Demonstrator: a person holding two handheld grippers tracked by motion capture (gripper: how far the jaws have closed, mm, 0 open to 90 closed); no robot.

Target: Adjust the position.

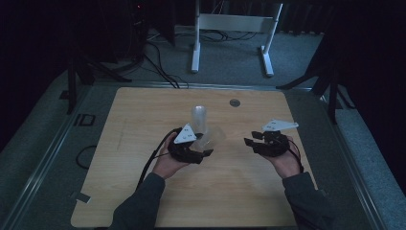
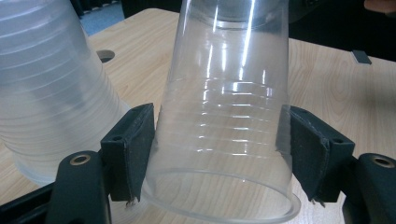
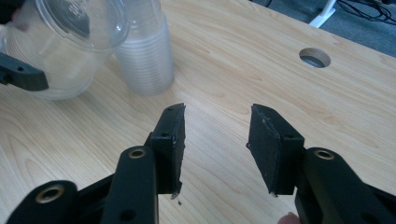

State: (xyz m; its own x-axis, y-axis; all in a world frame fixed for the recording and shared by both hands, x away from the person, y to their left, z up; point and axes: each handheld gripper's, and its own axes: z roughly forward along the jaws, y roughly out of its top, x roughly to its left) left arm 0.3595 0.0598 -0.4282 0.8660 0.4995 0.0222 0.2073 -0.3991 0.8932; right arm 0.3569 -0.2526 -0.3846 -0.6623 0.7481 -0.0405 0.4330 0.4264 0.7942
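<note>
Gripping a clear cup (image 2: pixel 224 121) near its rim, the left gripper (image 1: pixel 194 152) has its jaws closed against both sides of the wall, pads pressed flat. The cup is held off the table (image 1: pixel 143 191), tilted, with its closed bottom pointing away from the jaws and its open mouth toward the hand; in the right gripper view that bottom faces the right-hand side. Just behind it, the stack (image 1: pixel 199 118) of cups stands mouth-down on the wood, close to the held cup on its far side.

Off to the right, the right gripper (image 1: pixel 253 142) hangs low over bare wood with its jaws partly open and nothing between them. The cup lies to its left, with open table between, so I'd judge the left hand alone decides where the cup goes. A round hole (image 1: pixel 234 102) in the tabletop sits farther back, well clear of both. Only the stack crowds the cup.
</note>
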